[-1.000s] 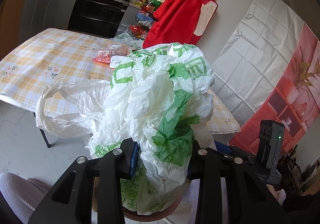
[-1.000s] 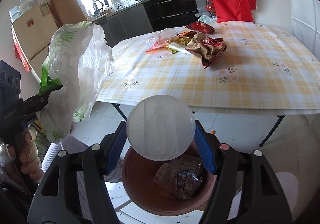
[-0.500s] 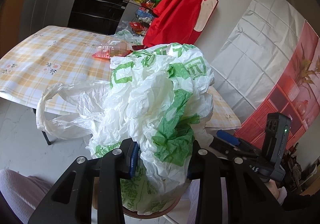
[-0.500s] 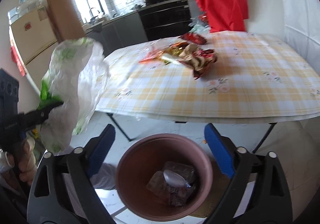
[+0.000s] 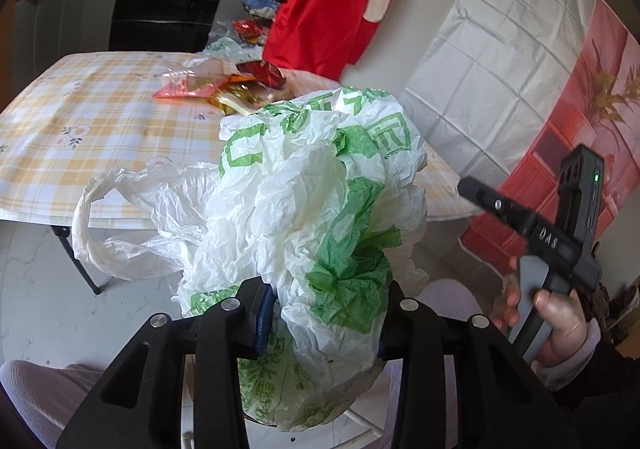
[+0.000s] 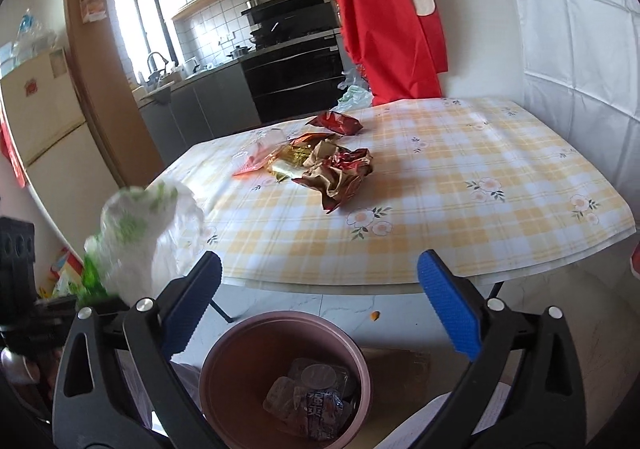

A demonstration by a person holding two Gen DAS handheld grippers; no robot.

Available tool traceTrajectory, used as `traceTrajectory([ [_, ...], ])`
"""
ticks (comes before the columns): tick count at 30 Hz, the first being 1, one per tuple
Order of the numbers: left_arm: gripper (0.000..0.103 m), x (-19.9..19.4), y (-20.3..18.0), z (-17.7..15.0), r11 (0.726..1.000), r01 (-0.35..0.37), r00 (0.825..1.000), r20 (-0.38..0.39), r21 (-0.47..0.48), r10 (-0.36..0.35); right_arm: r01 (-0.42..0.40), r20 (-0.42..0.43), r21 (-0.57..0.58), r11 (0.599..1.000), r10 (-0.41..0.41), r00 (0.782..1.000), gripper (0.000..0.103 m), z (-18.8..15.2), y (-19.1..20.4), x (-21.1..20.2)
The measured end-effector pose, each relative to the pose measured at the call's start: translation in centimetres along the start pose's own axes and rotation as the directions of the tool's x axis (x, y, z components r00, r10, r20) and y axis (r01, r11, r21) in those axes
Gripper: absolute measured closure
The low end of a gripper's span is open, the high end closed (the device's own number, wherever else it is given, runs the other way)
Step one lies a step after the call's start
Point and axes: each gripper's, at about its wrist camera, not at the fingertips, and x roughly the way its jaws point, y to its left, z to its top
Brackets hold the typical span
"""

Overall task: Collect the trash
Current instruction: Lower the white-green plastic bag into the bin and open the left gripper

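Observation:
My left gripper (image 5: 324, 321) is shut on a crumpled white and green plastic bag (image 5: 312, 189); its jaws are opening slightly with the bag still pinched between the pads. The bag (image 6: 140, 233) shows blurred at the left of the right wrist view. My right gripper (image 6: 318, 263) is still opening, wide apart, with nothing between its blue pads (image 6: 448, 305). It hangs above a brown round bin (image 6: 224, 361). Inside the bin lie a white round lid (image 6: 318, 375) and clear wrappers (image 6: 316, 405). Crumpled snack wrappers (image 6: 332, 169) lie on the checked table (image 6: 480, 189).
A red garment (image 6: 384, 17) hangs beyond the table's far edge. The kitchen counter and oven (image 6: 292, 77) stand behind. A table leg (image 5: 80, 261) stands on the pale floor. A hand (image 5: 552, 321) holds the right gripper's handle at right in the left wrist view.
The right gripper opened wide and let go of the white round lid, which dropped into the brown bin. It then rose and tilted up toward the table. The left gripper keeps the bag.

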Motion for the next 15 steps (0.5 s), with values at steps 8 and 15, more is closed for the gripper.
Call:
traceTrajectory([
  [8,0.065,3.1,-1.2,-1.1,0.998,0.044,0.99,-0.135,0.054,-0.036,0.007,-0.018,0.029,1.0,-0.006,1.0,0.006,-0.6,-1.2,0.5],
  [15,0.02,5.2,-0.2,-1.7,0.999,0.033,0.983,-0.183,0.025,-0.028,0.009,-0.025,0.064,0.998,-0.008,1.0,0.006,-0.9,-2.1,0.9],
])
